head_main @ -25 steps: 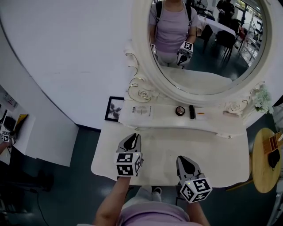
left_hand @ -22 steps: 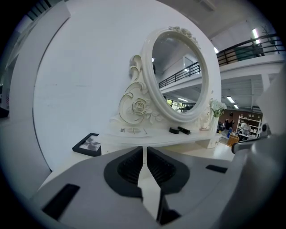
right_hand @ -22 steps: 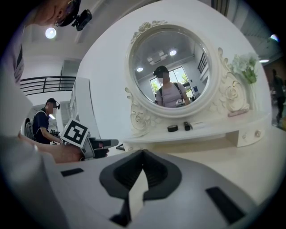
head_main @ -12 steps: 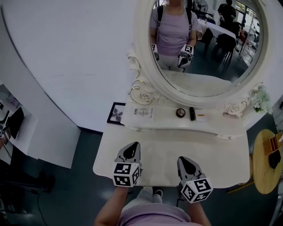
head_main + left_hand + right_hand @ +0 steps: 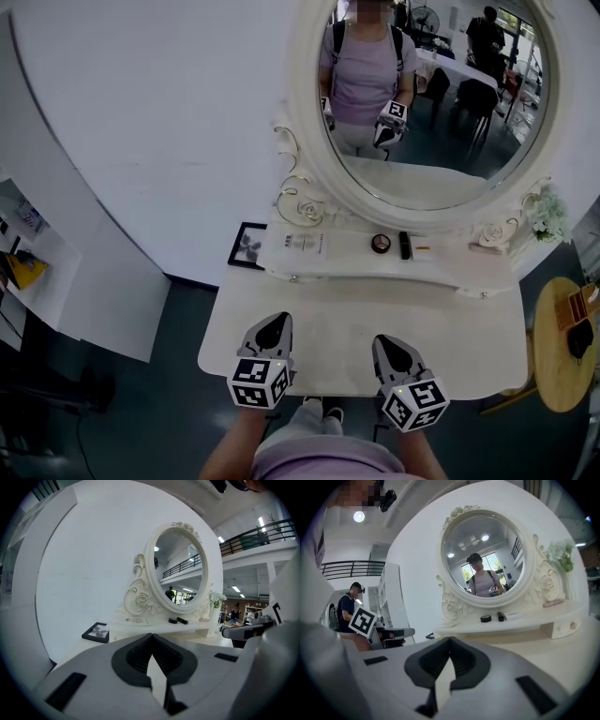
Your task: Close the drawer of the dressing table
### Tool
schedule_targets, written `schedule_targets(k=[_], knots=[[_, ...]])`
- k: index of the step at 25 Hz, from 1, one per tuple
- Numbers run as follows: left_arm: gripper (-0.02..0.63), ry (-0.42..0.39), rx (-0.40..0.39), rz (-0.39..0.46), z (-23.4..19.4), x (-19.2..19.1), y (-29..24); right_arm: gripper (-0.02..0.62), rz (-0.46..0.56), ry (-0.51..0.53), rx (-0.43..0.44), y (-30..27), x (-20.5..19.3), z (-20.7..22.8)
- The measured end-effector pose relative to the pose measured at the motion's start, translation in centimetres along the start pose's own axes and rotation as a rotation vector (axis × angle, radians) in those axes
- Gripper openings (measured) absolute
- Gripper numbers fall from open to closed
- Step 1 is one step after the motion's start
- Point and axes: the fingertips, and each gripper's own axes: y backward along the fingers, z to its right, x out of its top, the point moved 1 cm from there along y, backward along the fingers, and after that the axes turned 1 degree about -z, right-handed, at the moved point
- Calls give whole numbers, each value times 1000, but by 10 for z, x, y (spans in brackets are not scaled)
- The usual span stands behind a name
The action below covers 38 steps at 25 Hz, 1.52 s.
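Note:
The white dressing table (image 5: 469, 328) stands against the wall under a round mirror (image 5: 441, 94). No drawer shows past its front edge in the head view; anything under the top is hidden. My left gripper (image 5: 280, 318) hovers over the tabletop's front left, its jaws shut with nothing between them (image 5: 151, 635). My right gripper (image 5: 382, 338) hangs over the front middle, also shut and empty (image 5: 450, 639). Both point toward the mirror.
A raised shelf (image 5: 337, 258) carries a leaflet, a round compact (image 5: 380, 243) and a black stick (image 5: 404, 245). A black picture frame (image 5: 247, 247) leans at the table's left end. White flowers (image 5: 544, 217) and a round wooden side table (image 5: 562, 342) are on the right.
My left gripper has drawn back from the middle of the tabletop toward its front edge. The right gripper has stayed where it was.

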Motion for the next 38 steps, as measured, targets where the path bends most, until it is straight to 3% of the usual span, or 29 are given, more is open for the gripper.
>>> schedule_targets(k=[13,38], knots=[[3,12,-40,35,-1,3,24,3,13,48,10,6,6,-16],[3,12,-88,-2,1,-5,18,3,22,34,42,3,8,-20]])
